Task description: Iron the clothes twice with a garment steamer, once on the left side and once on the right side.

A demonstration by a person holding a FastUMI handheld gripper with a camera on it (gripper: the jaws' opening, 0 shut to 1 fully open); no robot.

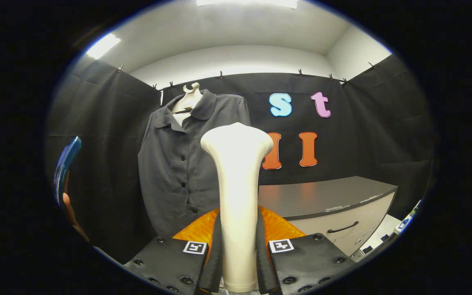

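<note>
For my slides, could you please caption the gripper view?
Gripper shut on cream garment steamer, held upright before a dark grey shirt hanging beyond.

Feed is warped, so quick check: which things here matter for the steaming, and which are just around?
For the job:
- garment steamer, clamped between the tongs
- grey shirt hanging beyond it

Just around:
- cabinet
- blue object in a hand

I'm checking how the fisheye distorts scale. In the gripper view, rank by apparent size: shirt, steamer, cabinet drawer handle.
1. Shirt, though partly hidden.
2. Steamer, clamped in the claw; nearness to the camera inflates it, so the order with the shirt is unsure.
3. Drawer handle, clearly smallest.
</note>
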